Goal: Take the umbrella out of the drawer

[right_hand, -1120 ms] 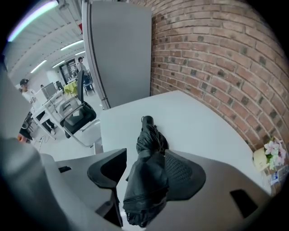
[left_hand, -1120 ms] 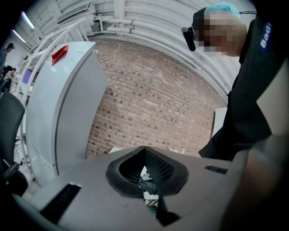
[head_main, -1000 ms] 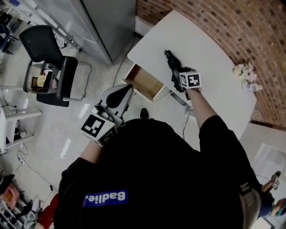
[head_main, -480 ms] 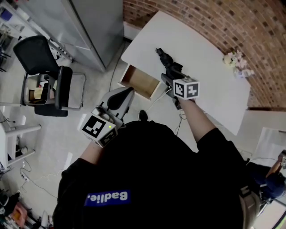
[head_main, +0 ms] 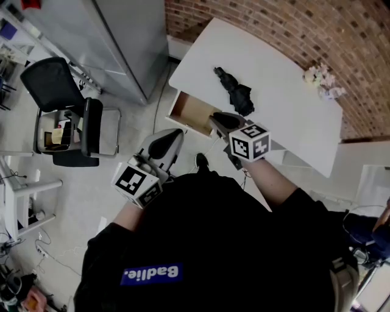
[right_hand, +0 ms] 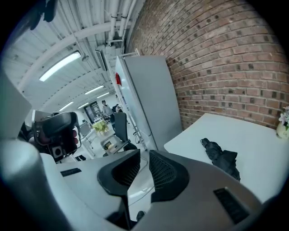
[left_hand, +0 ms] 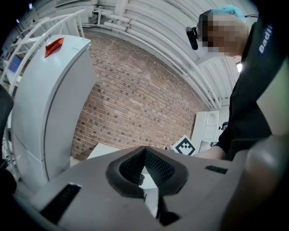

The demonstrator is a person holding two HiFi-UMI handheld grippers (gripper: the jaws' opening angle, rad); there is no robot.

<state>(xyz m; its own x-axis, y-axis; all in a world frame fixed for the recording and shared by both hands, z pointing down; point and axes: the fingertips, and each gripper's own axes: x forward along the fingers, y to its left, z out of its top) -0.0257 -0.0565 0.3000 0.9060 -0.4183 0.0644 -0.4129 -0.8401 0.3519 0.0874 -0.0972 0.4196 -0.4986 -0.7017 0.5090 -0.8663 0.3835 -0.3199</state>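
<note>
both grippers empty: left gripper [head_main: 175, 134] pressed together, right gripper [head_main: 214, 116] just closing to a slit. umbrella [head_main: 236, 94] rests on table [head_main: 286, 119]; nudge drawer [head_main: 194, 113] squarely shut.

The counter [head_main: 286, 61] is mostly bare. The folded umbrella [head_main: 234, 91] lies near its front edge, and a small bunch of flowers [head_main: 321, 78] stands well apart at the far corner. The surface between them is free. The brick wall [head_main: 274, 18] closes off the back. The drawer [head_main: 190, 111] stands pulled out under the front edge, open from above. The right tongs [head_main: 220, 120], jaws just closing on nothing, hang over its right end. A tall grey cabinet [head_main: 122, 42] stands near the counter's left corner, leaving a narrow strip of floor [head_main: 79, 201]. A black chair [head_main: 61, 91] sits well off.
</note>
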